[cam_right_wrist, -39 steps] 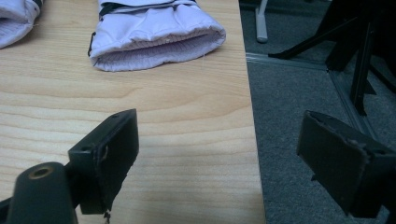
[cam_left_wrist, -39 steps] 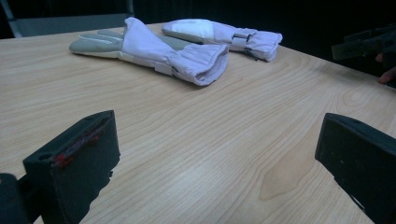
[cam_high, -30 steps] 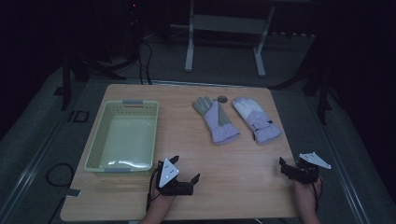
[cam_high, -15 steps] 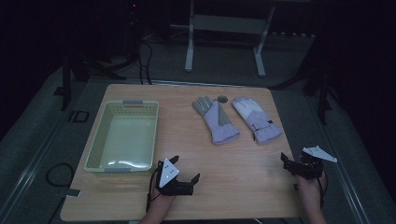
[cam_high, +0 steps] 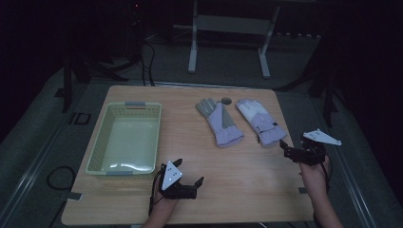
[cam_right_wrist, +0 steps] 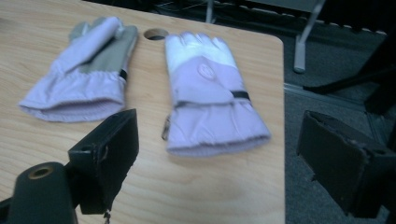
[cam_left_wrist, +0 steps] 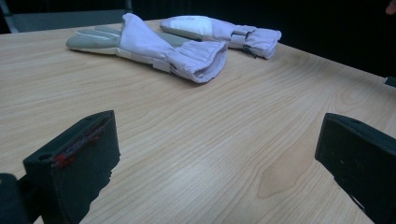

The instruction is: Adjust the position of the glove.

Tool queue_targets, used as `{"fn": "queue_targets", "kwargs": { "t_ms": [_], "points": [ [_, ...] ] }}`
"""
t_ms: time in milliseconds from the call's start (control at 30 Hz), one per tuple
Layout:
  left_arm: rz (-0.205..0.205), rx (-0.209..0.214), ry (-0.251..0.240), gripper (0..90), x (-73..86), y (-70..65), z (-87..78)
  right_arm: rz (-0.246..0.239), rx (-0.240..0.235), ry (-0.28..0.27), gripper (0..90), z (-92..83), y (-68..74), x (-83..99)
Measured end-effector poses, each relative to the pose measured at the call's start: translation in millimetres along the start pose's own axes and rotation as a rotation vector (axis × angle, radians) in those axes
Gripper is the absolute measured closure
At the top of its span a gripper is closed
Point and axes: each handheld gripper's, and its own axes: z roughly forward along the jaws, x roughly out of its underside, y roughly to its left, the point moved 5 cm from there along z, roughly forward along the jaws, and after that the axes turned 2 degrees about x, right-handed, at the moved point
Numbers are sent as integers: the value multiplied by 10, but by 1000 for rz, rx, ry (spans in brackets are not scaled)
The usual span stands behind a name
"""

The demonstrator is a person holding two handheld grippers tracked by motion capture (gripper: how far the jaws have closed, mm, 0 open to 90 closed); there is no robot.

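Two lilac gloves lie flat side by side on the far half of the wooden counter (cam_high: 237,175), cuffs toward the person. The left glove (cam_high: 219,121) shows its grey palm with the thumb folded over it; the right glove (cam_high: 261,121) shows its back, white at the fingers, with a dark strap at the wrist. They are near each other but apart, and a small round hole (cam_high: 226,100) in the counter sits between their fingertips.

The right tongs (cam_high: 291,151) hover at the counter's right edge, just short of the right glove's cuff — jaws spread wide, empty. The left tongs (cam_high: 191,182) rest low near the front edge, well apart from the gloves, also wide and holding nothing. A pale green basket (cam_high: 96,152) stands on the counter's left side, just beyond the left tongs
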Motion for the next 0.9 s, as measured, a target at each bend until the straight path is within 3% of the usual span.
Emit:
{"fn": "queue_targets", "kwargs": {
  "t_ms": [233,433,733,767,833,900],
  "points": [
    [4,-1,-1,1,-1,-8,3,-34,-45,13,133,110,146,-260],
    [3,1,-1,0,0,-6,2,-32,-101,27,131,214,283,-418],
    [8,6,2,0,1,-14,2,-48,-214,25,129,437,620,-663],
    [10,7,2,1,1,-15,2,-46,-256,22,129,496,702,-705],
    [9,10,3,0,1,-16,2,-42,-278,15,128,560,773,-741],
    [8,11,3,0,1,-17,1,-52,-262,6,126,640,842,-776]
  ]
}}
